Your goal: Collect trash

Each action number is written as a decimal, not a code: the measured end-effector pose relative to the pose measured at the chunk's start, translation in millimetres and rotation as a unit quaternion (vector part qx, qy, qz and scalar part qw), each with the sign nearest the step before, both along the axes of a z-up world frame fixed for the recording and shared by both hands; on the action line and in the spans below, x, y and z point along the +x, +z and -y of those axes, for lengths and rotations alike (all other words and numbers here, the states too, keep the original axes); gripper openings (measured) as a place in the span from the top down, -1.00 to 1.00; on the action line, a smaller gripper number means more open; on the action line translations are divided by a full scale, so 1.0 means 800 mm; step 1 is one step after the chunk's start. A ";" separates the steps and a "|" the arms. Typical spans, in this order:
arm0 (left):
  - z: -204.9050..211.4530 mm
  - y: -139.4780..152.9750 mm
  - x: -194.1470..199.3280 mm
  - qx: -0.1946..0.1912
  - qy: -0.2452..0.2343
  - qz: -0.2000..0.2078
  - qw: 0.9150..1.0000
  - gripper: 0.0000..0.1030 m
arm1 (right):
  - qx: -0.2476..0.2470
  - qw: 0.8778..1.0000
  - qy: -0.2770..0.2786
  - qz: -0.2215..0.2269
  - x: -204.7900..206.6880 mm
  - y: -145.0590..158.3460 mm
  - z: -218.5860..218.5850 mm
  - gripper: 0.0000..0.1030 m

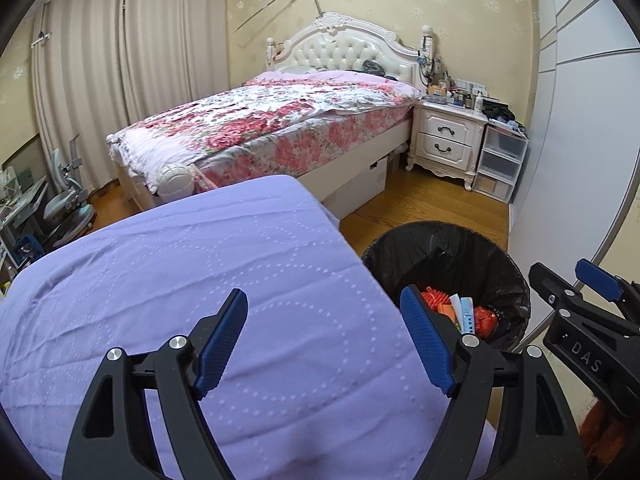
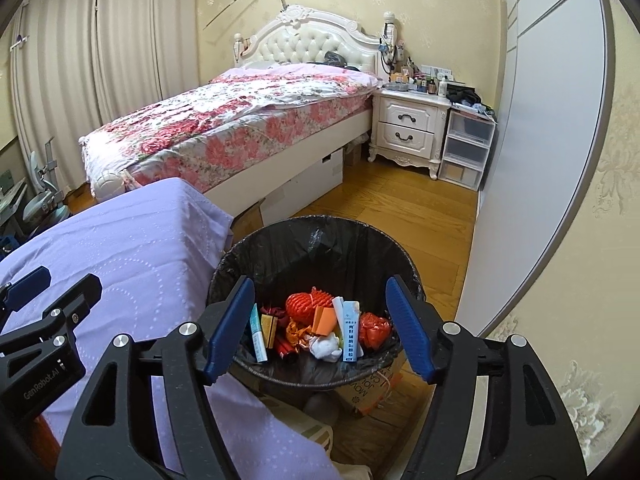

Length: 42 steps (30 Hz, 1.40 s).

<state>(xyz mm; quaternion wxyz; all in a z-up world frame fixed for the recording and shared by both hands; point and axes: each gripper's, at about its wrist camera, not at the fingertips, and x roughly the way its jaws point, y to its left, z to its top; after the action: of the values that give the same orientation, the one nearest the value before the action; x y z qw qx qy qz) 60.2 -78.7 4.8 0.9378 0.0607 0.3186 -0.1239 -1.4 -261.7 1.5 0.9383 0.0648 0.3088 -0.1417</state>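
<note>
At the far left of the room, pale curtains (image 1: 100, 60) hang closed, with a grey chair (image 1: 70, 204) on the floor below them. In the near left, a surface draped in a lilac quilted cloth (image 1: 180, 280) fills much of the left wrist view. Above it hangs the left gripper (image 1: 324, 340), its blue-padded jaws spread wide with nothing between them; only the cloth lies beneath. Behind the cloth, further off, stands a bed with a pink floral cover (image 2: 240, 120) and a white tufted headboard (image 2: 312, 46). Just right of the lilac cloth's edge, on the wooden floor (image 2: 380, 208), sits the round bin lined with a black bag (image 2: 320, 240). The collected trash (image 2: 320, 324) lies in its bottom: orange and red crumpled pieces, a white wad, and a few small cartons standing on end. The right gripper (image 2: 320, 332) hovers over the near rim of the bin, its jaws likewise parted wide and empty, framing the trash from above without touching it. To the right of the bed, against the far wall, a white nightstand (image 2: 408, 128) carries a clutter of small bottles, with a set of clear plastic drawers (image 2: 466, 148) beside it. A pale wardrobe door (image 2: 540, 140) closes off the right side.
</note>
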 end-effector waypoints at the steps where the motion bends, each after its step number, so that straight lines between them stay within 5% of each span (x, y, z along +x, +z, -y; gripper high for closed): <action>1: -0.004 0.002 -0.005 -0.001 0.003 0.003 1.000 -0.52 | -0.001 1.000 0.003 0.002 -0.005 0.001 -0.003 -0.35; 42: -0.038 0.015 -0.053 -0.011 0.026 0.025 0.999 -0.54 | -0.016 0.999 0.024 0.015 -0.044 0.008 -0.034 -0.36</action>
<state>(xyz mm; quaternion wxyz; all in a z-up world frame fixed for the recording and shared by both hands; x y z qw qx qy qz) 18.1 -47.9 17.1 0.9491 0.0451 0.2949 -0.1010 -36.8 -234.5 8.2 0.9468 0.0444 0.2944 -0.1226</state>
